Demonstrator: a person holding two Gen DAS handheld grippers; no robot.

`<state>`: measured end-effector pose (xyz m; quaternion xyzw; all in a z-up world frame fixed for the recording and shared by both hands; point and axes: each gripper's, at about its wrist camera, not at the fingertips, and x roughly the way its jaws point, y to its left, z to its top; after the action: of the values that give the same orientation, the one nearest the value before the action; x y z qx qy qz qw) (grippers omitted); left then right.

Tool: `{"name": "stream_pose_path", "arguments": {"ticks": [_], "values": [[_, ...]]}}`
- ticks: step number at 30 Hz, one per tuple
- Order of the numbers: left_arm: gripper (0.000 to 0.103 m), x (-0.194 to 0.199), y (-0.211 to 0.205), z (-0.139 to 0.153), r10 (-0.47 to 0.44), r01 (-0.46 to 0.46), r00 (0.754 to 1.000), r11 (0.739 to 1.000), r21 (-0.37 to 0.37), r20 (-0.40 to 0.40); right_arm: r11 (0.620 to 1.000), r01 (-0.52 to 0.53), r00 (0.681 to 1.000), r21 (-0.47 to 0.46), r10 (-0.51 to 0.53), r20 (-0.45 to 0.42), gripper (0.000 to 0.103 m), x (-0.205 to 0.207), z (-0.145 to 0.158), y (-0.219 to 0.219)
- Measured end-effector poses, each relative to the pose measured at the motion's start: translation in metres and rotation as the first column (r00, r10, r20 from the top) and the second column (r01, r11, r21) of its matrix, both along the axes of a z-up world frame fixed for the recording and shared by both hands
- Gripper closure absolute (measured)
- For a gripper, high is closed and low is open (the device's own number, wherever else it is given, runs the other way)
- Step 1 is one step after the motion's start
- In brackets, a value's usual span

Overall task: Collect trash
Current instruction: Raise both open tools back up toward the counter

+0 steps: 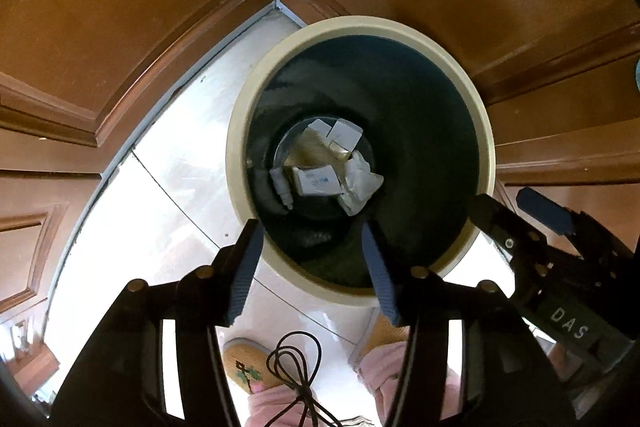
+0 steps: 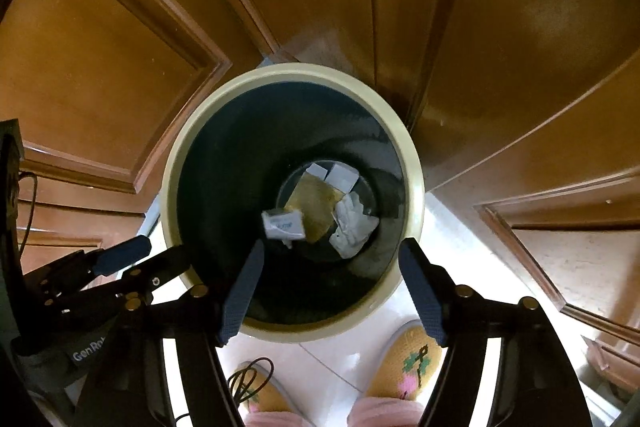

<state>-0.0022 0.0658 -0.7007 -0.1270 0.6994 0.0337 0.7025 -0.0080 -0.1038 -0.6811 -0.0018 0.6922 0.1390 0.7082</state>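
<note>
Both grippers, left [image 1: 312, 263] and right [image 2: 332, 287], point down over bin [image 1: 240, 131], fingers apart, empty

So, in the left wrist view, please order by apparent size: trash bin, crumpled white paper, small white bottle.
1. trash bin, by far the largest.
2. crumpled white paper.
3. small white bottle, smallest.
Both items lie at the bin's bottom, so nearness hardly matters.

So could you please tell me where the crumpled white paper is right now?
In both wrist views the crumpled white paper lies at the bottom of the round cream-rimmed bin, right of the small white carton.
</note>
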Motion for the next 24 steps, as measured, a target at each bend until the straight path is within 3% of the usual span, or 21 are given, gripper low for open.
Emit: {"name": "stream_pose_path", "arguments": {"ticks": [15, 24], "values": [[0.054, -0.004, -0.007, 0.019, -0.007, 0.007, 1.000, 1.000, -0.011, -0.001, 1.000, -0.001, 1.000, 0.004, 0.002, -0.006, 0.032, -0.012, 0.013, -0.009], [0.054, -0.011, -0.014, 0.077, -0.022, 0.022, 1.000, 1.000, -0.008, 0.011, 1.000, 0.025, 1.000, -0.005, -0.025, 0.006, 0.032, -0.021, 0.068, -0.011]]}}
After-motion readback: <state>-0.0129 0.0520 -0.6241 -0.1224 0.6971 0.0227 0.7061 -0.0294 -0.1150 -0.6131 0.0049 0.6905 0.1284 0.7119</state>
